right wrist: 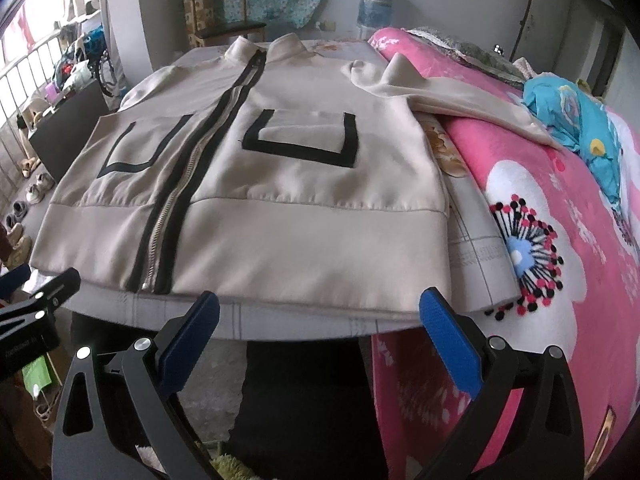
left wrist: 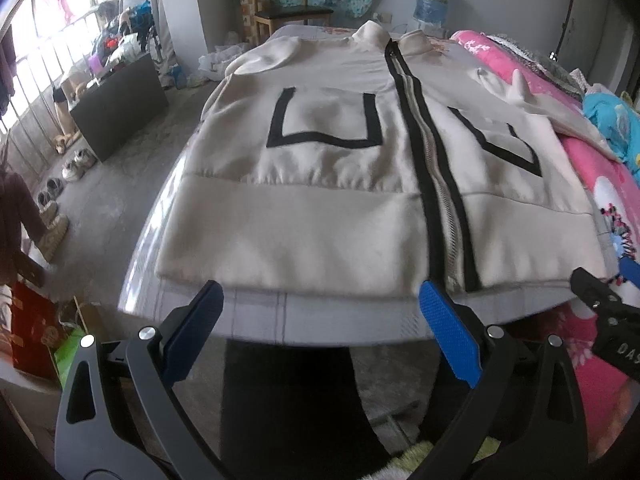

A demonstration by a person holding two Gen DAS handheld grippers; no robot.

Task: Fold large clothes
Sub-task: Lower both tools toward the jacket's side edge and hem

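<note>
Jacket [left wrist: 328,208]: lay flat, front up and zipped, on the grey surface [left wrist: 264,312], hem nearest the cameras.
Left gripper [left wrist: 320,300]: jaws wide apart, empty, just short of the hem.
Right gripper [right wrist: 320,308]: jaws likewise apart, empty.
Pink quilt [right wrist: 560,216]: beside the jacket, one sleeve draped onto it.

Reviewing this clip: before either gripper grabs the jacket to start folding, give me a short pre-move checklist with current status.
1. Jacket lies flat, front up, on the table: ok.
2. Zipper closed down the front: ok.
3. Left gripper open, holding nothing: ok.
4. Right gripper open, holding nothing: ok.
5. Sleeves laid flat: not ok; the right-side sleeve trails off onto the pink blanket.
6. Left-side sleeve position: cannot tell; it looks tucked near the shoulder.
</note>
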